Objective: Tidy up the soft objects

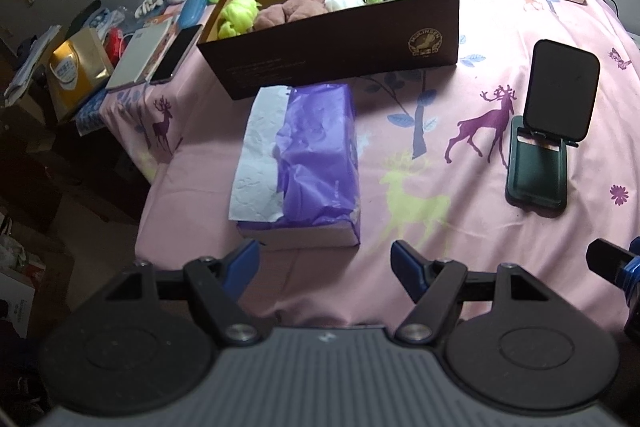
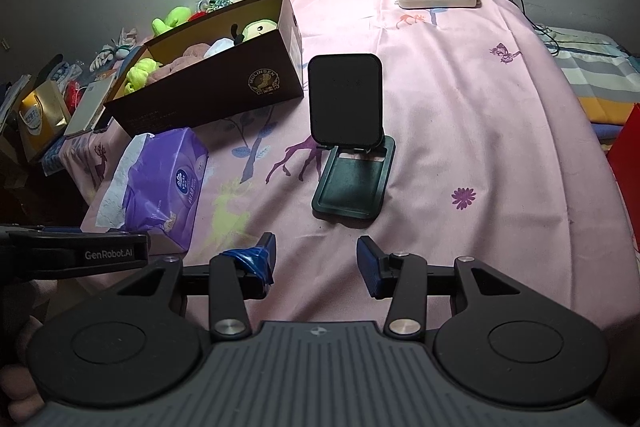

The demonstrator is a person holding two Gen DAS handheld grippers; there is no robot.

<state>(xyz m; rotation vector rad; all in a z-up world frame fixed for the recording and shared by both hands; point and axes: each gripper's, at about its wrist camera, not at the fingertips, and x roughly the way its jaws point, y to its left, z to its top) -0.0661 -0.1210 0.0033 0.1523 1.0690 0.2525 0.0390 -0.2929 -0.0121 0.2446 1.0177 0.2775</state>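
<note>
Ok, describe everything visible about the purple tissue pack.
The soft purple plastic tissue pack lies flat on the pink deer-print sheet, just in front of the dark brown cardboard box. Its crinkled wrapper is torn open along one long side, baring white embossed tissue. A round logo shows on its top. No tool touches it.

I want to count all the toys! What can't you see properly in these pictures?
- Toys behind the brown box: in both views its back wall hides all but their tops.
- Pink plush in the box: left wrist view, mostly covered by the front wall and neighbouring toys.
- Tissue pack: right wrist view, its near corner is behind the left gripper.
- Clutter past the bed's left edge: too dark and small.
</note>
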